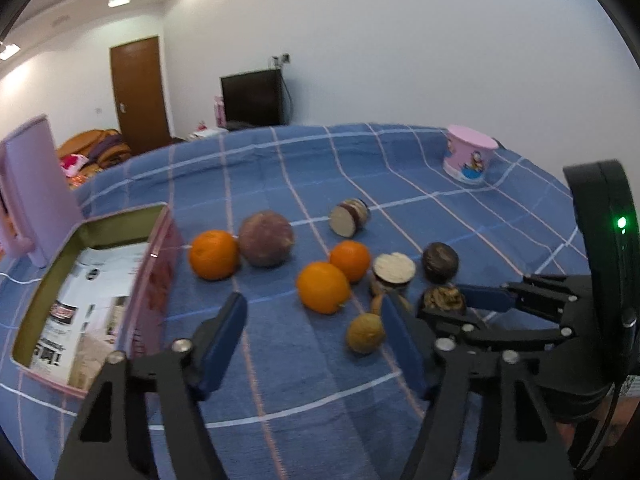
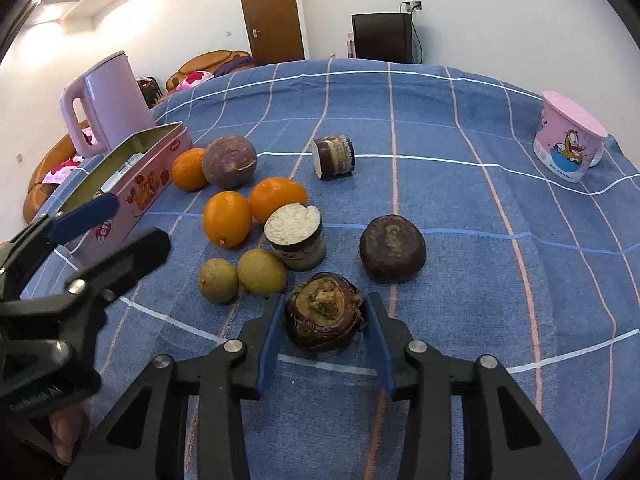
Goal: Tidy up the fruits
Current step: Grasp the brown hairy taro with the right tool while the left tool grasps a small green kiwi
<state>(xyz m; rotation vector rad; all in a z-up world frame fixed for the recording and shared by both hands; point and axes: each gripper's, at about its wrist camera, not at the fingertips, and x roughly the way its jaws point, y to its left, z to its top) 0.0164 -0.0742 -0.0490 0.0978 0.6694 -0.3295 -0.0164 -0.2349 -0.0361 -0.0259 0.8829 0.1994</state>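
Observation:
Three oranges [image 1: 323, 287] [image 2: 227, 219], a round purple-brown fruit [image 1: 266, 239] [image 2: 229, 161], two small yellow-brown fruits [image 2: 262, 271], two cut brown pieces with white faces [image 2: 296, 238] and dark brown water chestnuts lie on the blue checked cloth. My right gripper [image 2: 325, 316] is shut on a dark water chestnut [image 2: 325, 312] with a tan top; it also shows in the left wrist view [image 1: 443, 299]. My left gripper [image 1: 314, 314] is open and empty above the cloth, between the open pink tin [image 1: 100, 284] and the fruit.
A pink kettle [image 2: 108, 100] stands behind the tin [image 2: 132, 184], which holds printed paper. A pink cartoon cup [image 2: 570, 142] stands upside down at the far right. Another water chestnut [image 2: 392, 248] lies right of the cut piece.

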